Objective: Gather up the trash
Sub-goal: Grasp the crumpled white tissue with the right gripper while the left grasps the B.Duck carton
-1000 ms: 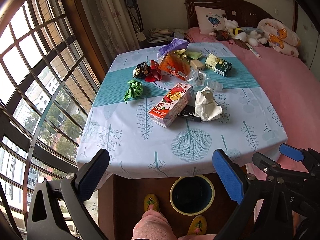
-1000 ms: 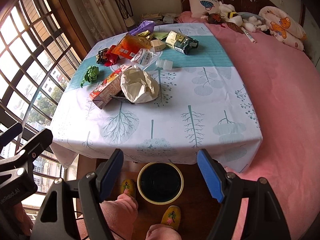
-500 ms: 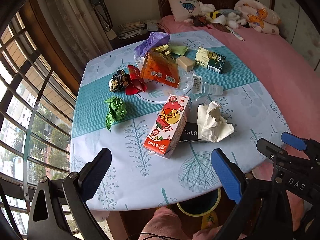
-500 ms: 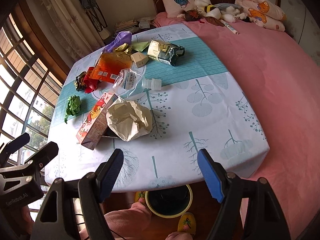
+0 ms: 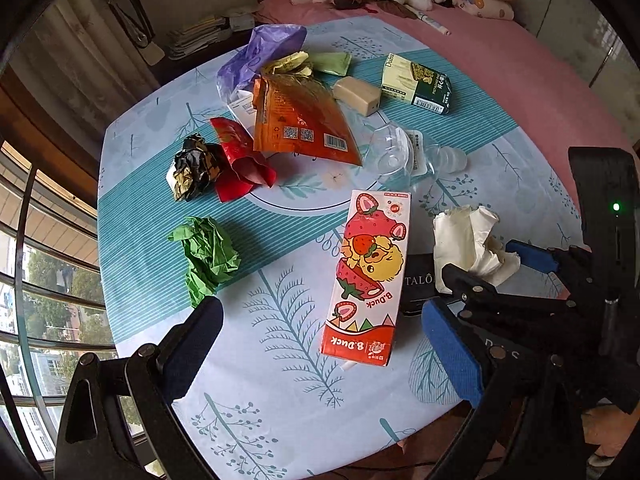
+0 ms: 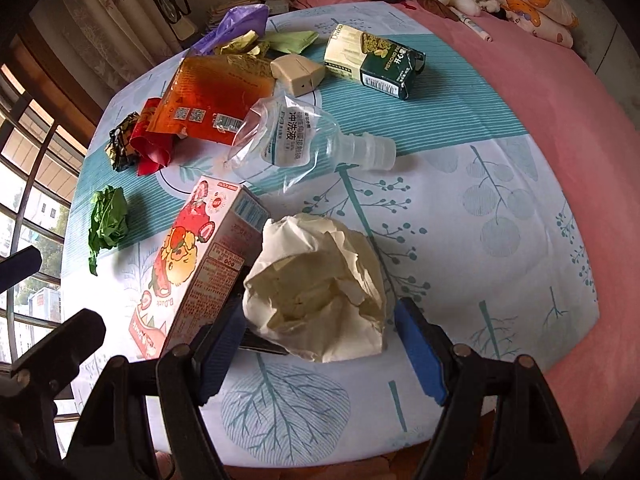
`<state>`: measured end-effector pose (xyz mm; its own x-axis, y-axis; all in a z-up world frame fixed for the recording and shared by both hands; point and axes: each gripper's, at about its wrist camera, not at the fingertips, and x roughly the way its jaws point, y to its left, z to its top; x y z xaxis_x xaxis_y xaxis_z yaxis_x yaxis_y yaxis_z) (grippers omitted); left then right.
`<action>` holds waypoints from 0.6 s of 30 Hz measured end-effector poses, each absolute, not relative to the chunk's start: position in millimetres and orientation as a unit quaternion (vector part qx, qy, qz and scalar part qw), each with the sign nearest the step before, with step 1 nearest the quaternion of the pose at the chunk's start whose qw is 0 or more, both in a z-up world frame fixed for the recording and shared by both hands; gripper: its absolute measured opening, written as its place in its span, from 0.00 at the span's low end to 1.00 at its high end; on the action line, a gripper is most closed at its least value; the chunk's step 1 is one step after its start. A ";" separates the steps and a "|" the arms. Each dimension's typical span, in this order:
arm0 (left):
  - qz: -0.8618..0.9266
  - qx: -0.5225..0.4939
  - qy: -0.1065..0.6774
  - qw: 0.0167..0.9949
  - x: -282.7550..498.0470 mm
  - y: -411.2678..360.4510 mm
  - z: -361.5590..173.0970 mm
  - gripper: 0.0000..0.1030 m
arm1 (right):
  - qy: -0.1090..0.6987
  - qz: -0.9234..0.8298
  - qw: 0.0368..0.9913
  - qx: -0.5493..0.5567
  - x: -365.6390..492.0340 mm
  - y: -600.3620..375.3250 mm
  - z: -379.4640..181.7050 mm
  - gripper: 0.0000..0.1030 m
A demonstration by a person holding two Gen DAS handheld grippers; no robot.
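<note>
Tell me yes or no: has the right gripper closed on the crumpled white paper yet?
No. In the right wrist view the right gripper is open, its blue fingers standing on either side of the crumpled white paper without pinching it.

Black angular gripper (image 6: 320, 354) frames, blue finger pads (image 6: 421, 352), silver screws, green indicator light (image 5: 616, 207)

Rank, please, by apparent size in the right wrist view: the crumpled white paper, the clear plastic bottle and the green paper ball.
1. crumpled white paper, though it is nearest the camera.
2. clear plastic bottle.
3. green paper ball.
</note>
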<state>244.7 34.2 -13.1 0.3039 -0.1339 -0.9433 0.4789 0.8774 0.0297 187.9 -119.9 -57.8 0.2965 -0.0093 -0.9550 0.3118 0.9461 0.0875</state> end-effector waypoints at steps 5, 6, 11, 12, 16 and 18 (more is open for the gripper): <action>-0.233 0.158 0.582 0.763 260.5 26.8 -33.6 0.96 | 0.593 -0.120 0.778 0.168 192.1 -131.4 -70.9 0.61; -0.240 0.157 0.589 0.756 263.4 24.2 -38.7 0.96 | 0.590 -0.119 0.778 0.183 190.6 -135.5 -70.2 0.59; -0.257 0.145 0.625 0.722 275.9 12.5 -64.4 0.96 | 0.577 -0.133 0.770 0.237 181.0 -156.5 -68.1 0.57; -0.259 0.143 0.631 0.718 278.2 10.6 -68.3 0.96 | 0.574 -0.135 0.768 0.249 178.6 -160.8 -67.7 0.57; -0.265 0.128 0.649 0.702 286.9 5.6 -82.0 0.95 | 0.563 -0.156 0.761 0.283 167.1 -173.7 -63.8 0.57; -0.265 0.123 0.656 0.696 290.6 3.1 -88.0 0.88 | 0.559 -0.164 0.757 0.294 157.8 -175.9 -62.7 0.57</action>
